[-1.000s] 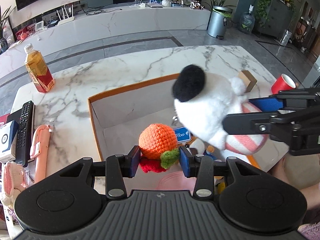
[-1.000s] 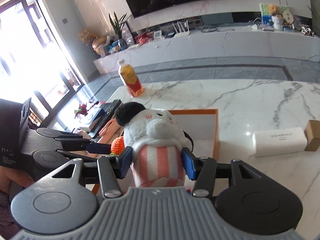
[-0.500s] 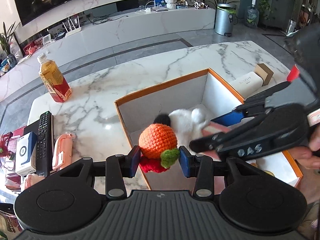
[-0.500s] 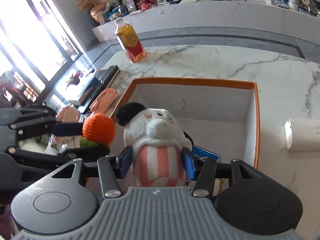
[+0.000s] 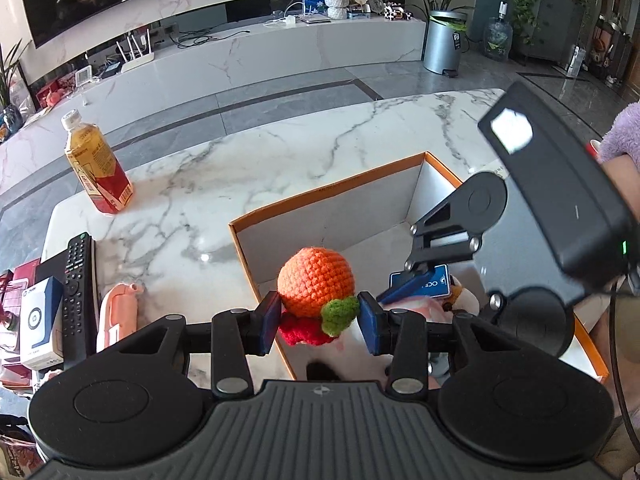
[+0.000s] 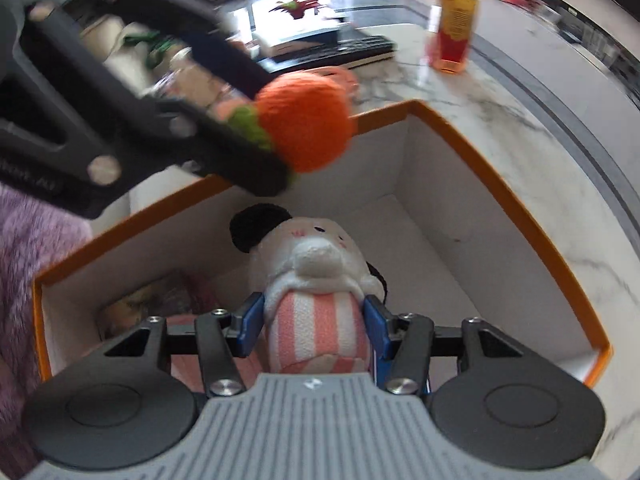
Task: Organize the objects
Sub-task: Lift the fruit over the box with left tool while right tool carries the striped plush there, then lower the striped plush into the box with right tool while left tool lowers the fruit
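My left gripper (image 5: 319,317) clamps the crocheted orange (image 5: 316,278) above the orange-rimmed box (image 5: 328,194) on the marble table (image 5: 248,168).

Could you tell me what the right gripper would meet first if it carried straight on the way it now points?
Probably the white inside floor of the orange-rimmed cardboard box. The right gripper, shut on the white plush toy with a pink-striped body, points down into the box; the toy's head would likely touch first, though depth is unclear.

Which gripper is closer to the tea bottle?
Left. The left gripper, holding the orange crochet ball, sits on the box side nearest the tea bottle. The right gripper is down inside the box, farther away.
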`<state>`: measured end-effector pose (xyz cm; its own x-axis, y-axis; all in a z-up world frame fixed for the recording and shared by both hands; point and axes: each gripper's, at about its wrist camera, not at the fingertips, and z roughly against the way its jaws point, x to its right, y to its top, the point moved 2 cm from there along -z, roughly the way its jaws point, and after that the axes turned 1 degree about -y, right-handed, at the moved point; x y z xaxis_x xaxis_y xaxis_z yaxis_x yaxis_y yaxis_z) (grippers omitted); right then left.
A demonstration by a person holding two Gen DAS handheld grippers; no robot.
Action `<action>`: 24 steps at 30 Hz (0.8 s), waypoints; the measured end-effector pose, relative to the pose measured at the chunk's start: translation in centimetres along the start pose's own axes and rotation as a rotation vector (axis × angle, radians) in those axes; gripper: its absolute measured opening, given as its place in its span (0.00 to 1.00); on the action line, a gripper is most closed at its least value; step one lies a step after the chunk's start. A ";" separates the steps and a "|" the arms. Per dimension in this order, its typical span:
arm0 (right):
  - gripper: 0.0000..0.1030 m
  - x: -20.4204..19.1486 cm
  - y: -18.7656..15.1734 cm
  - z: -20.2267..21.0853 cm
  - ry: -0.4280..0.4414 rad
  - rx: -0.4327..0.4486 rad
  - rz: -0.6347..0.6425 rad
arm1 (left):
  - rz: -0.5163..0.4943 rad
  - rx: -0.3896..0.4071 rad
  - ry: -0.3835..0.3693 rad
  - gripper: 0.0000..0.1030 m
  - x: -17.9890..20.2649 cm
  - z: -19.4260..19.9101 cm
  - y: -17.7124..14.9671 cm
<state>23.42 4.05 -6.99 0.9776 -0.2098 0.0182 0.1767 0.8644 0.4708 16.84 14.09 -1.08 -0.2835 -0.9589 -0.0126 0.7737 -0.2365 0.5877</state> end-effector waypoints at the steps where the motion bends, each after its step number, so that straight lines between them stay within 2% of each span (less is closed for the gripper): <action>1: 0.54 -0.4 -0.1 -0.4 0.000 -0.018 0.042 | 0.003 -0.004 -0.001 0.46 0.0 -0.2 0.0; 4: 0.58 -1.2 -0.5 -1.0 -0.036 -0.043 0.112 | 0.009 -0.014 -0.002 0.46 -0.1 -0.7 0.0; 7: 0.61 -1.1 -0.5 -0.5 -0.050 -0.032 0.098 | 0.006 -0.023 -0.006 0.46 0.0 -1.0 -0.1; 11: 0.63 0.7 -0.4 0.9 -0.005 0.006 -0.021 | 0.009 -0.027 -0.012 0.46 0.1 -1.3 0.1; 12: 0.62 1.4 0.0 1.0 0.008 0.015 -0.064 | 0.015 -0.025 -0.012 0.46 0.1 -1.3 0.1; 14: 0.49 2.5 0.0 1.3 0.031 0.025 -0.131 | 0.025 -0.024 -0.011 0.46 -0.1 -1.4 0.2; 16: 0.43 3.4 0.1 1.4 0.034 0.031 -0.186 | 0.034 -0.024 -0.011 0.46 -0.2 -1.4 0.3; 19: 0.41 4.3 -0.1 0.7 0.050 0.027 -0.280 | 0.050 -0.030 -0.013 0.46 -0.3 -1.6 0.4; 21: 0.38 4.6 -0.5 0.1 0.097 0.025 -0.347 | 0.057 -0.034 -0.014 0.46 -0.4 -1.7 0.4; 22: 0.33 4.7 -0.9 -0.1 0.128 0.034 -0.373 | 0.057 -0.035 -0.012 0.46 -0.4 -1.7 0.3; 24: 0.32 4.6 -1.6 0.0 0.145 0.049 -0.395 | 0.056 -0.039 -0.008 0.46 -0.4 -1.7 0.1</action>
<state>27.63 1.74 -7.65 0.8425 -0.4509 -0.2947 0.5387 0.7069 0.4584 18.00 14.13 -2.33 -0.2441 -0.9694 0.0262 0.8096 -0.1888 0.5557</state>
